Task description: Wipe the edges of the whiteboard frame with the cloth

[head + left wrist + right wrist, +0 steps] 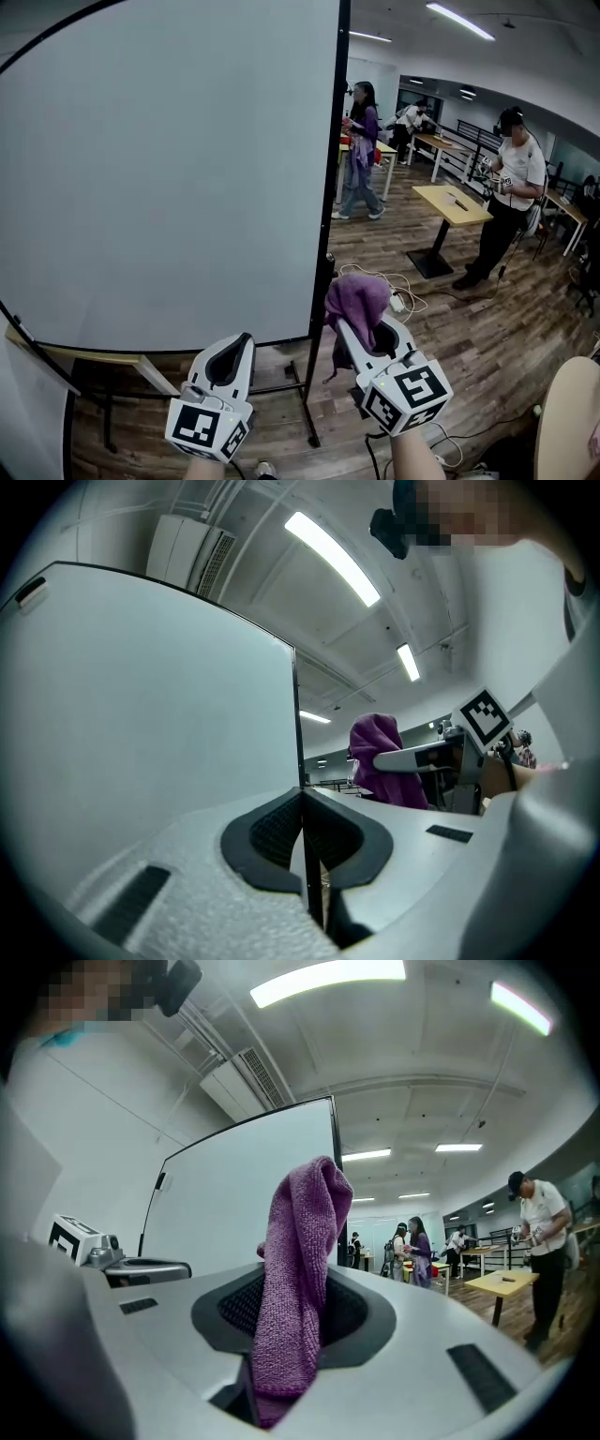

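Observation:
A large whiteboard [169,169] on a stand fills the left of the head view; its black right frame edge [328,187] runs top to bottom. My right gripper [349,314] is shut on a purple cloth [356,300], which bunches up just right of that edge, near its lower end. In the right gripper view the cloth [300,1269] hangs out between the jaws, with the whiteboard [244,1194] behind. My left gripper [236,345] sits below the board's bottom edge, shut with nothing in it. The left gripper view shows the frame edge [298,724] and the cloth [380,761].
The stand's black legs [309,412] reach the wooden floor below the board. A white cable [403,291] lies on the floor to the right. Beyond stand several tables [450,202] and people [506,192]. A pale rounded object [572,422] is at the lower right.

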Action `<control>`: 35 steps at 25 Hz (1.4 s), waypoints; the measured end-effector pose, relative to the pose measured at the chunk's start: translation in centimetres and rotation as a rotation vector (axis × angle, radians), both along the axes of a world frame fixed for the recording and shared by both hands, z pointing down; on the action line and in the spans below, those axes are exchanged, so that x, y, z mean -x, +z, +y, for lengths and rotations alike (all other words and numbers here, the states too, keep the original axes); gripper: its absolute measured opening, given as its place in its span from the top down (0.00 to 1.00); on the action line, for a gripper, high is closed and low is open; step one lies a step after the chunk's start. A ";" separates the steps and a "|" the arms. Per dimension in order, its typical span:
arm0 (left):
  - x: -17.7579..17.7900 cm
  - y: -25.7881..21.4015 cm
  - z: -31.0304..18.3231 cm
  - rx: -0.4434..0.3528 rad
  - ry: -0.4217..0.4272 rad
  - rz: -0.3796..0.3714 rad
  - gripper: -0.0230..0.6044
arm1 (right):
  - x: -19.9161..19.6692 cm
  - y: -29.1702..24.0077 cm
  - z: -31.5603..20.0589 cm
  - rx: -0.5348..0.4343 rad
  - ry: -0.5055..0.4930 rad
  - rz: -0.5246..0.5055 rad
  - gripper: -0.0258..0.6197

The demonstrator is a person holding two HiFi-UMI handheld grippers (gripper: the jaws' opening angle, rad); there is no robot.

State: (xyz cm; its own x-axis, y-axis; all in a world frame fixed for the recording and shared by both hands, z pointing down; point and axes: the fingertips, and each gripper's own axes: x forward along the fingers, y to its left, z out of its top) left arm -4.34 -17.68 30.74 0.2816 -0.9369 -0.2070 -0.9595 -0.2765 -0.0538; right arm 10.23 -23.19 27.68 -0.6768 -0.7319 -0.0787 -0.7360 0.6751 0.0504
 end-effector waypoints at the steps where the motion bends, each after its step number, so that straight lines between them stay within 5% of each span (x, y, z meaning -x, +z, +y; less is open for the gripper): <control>1: 0.4 -0.2 -0.5 -0.001 0.010 -0.002 0.94 | 0.3 -0.6 -0.4 -0.006 0.012 -0.001 0.77; 14: 2.2 -0.8 -4.8 0.006 0.171 -0.016 0.94 | 2.0 -6.6 -5.0 -0.080 0.160 -0.009 0.77; 20: 1.7 -1.1 -6.0 0.044 0.347 0.048 0.93 | 2.9 -9.1 -6.3 -0.105 0.205 -0.017 0.77; 26: 0.5 -1.0 -6.2 0.076 0.487 -0.014 0.93 | 4.3 -10.6 -7.0 -0.120 0.243 -0.014 0.77; 35: -1.6 0.0 -6.6 0.133 0.577 -0.043 0.94 | 3.9 -13.4 -8.1 -0.136 0.272 -0.021 0.77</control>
State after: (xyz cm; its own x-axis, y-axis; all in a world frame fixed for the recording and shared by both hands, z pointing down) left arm -2.74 -24.23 30.71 0.7589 -0.6468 -0.0756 -0.6496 -0.7600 -0.0187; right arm 6.35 -31.32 14.27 -0.4547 -0.8679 -0.2002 -0.8906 0.4415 0.1091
